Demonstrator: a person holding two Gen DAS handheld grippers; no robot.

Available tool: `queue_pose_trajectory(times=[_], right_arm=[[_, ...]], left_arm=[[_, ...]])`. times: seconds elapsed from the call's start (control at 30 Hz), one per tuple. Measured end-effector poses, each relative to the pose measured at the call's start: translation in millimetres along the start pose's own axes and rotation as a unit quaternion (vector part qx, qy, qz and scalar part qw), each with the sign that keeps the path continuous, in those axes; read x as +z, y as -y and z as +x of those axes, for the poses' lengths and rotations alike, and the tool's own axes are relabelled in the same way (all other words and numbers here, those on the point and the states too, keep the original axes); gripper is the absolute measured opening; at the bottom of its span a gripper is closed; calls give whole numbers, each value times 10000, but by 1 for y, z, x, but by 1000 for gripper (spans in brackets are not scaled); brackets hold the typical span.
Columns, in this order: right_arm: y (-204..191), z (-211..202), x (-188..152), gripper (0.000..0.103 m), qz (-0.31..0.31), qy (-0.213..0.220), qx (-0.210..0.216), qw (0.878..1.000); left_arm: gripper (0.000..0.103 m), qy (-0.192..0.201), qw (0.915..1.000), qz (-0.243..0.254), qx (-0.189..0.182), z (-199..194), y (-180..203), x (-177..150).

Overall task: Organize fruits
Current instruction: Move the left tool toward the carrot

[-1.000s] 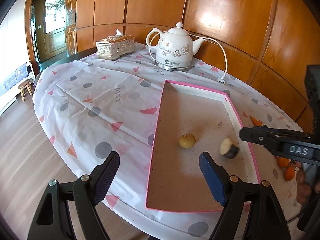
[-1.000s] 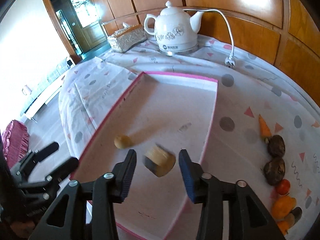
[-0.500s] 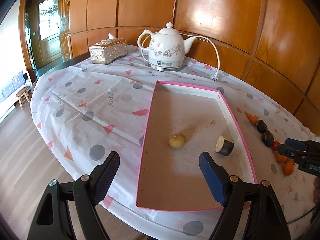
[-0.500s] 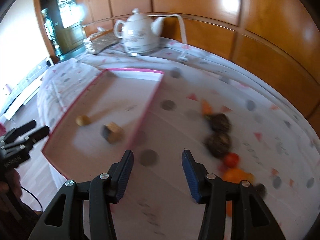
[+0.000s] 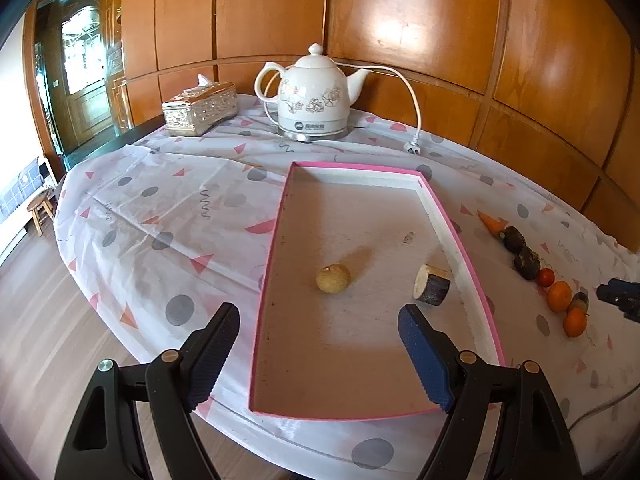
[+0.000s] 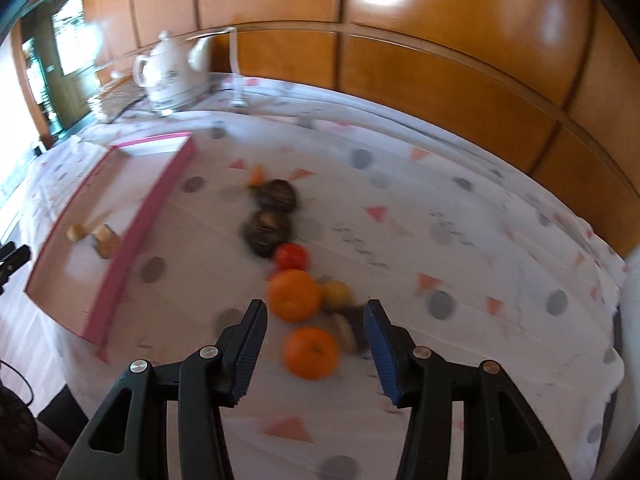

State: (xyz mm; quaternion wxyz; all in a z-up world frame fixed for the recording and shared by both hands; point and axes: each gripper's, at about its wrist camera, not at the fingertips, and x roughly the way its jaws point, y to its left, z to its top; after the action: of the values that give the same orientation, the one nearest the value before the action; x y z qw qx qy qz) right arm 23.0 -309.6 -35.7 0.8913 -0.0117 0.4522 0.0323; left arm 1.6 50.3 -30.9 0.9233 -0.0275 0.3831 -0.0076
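Observation:
A pink-rimmed tray lies on the tablecloth and holds a small tan round fruit and a cut dark-skinned piece. My left gripper hovers open over the tray's near end, empty. To the right of the tray runs a row of produce: a carrot piece, two dark knobbly fruits, a red tomato and two oranges. My right gripper stands open over the near orange, pads apart from it. A dark cut piece lies beside that orange.
A white floral kettle on its base with a cord and plug stands at the back. A patterned tissue box sits at the back left. The table's near edge drops to a wooden floor; a wood-panelled wall stands behind.
My right gripper left the cut piece lying in the tray and swung right, over the row of fruit by the oranges. The left gripper stayed open above the tray's near end.

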Motion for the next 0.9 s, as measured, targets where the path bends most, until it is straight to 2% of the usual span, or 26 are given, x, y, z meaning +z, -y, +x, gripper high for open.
queue_pose_trajectory(times=[0.27,0.5,0.7,0.9], right_arm=[[63,-4,-8,51,509,-95,-589,9969],[118,-4,-18,51,1112,-225,-1067,9878],[163,-5,-34,51,1833,-268,-1444,9720],[205,-8,-52,51,2715,-374,-1685,9468]], left_arm=[[82,-13,9998,192,-76,2,14,4],[82,-84,9991,377,-162,8,29,9],[82,-96,9974,641,-319,10,52,18],[82,-129,9946,897,-503,15,79,28]])
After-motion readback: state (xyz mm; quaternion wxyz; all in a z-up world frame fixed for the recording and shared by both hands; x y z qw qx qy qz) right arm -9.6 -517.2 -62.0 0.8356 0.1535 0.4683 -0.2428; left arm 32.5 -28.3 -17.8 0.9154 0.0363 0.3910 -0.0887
